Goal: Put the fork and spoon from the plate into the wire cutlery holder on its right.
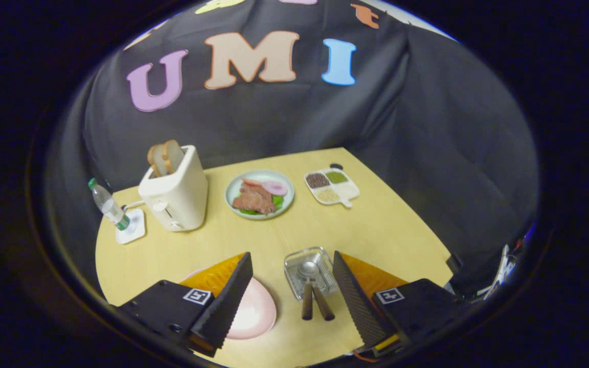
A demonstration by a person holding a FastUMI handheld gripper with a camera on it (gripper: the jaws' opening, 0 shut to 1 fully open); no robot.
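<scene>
Gripper [291, 286] fingers apart (empty), cutlery holder [309, 271] between, toaster [174, 186] beyond.

A staged recording booth dressed as a kitchen table: black cloth [427, 153] walls in a pale wooden worktop [376, 230] set with a toaster [174, 197] holding bread, a plate of food [259, 194], a divided snack tray [331, 186] and a water bottle [108, 204].
</scene>
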